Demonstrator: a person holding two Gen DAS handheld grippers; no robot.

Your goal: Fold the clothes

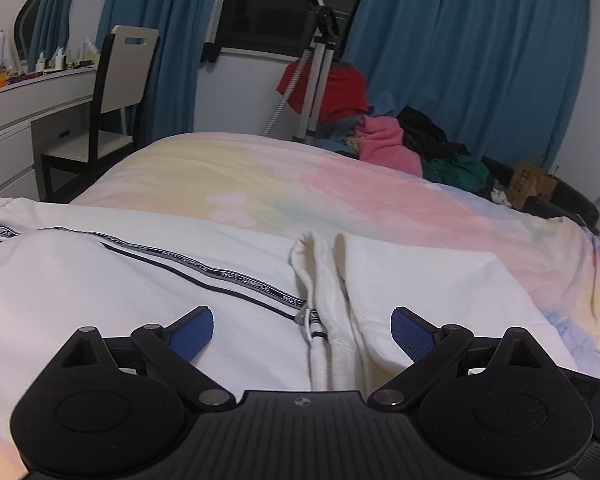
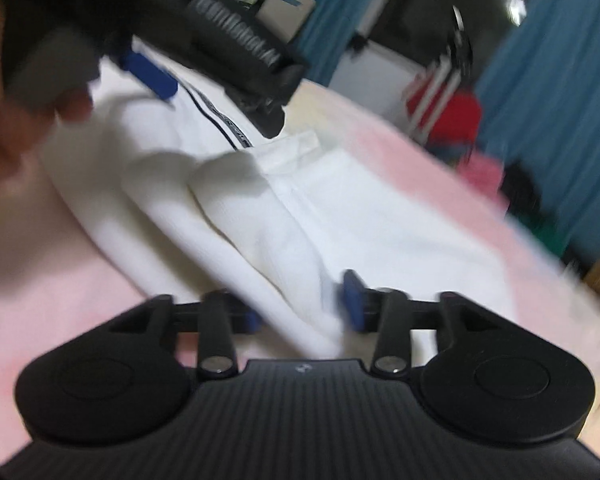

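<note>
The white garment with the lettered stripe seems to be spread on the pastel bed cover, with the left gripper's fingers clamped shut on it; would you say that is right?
Not quite: the left gripper is open, its blue-padded fingers spread wide apart above the cloth, as the left wrist view shows. The white garment with the lettered stripe does lie spread on the pastel bed cover.

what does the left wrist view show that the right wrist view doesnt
Only the left wrist view shows the white dressing table, its wavy-framed mirror and the garment's black lettered stripe sharply. Only the right wrist view shows the left gripper from outside and a blurred hand. Both share the white garment, pastel bedspread and blue curtains.
</note>
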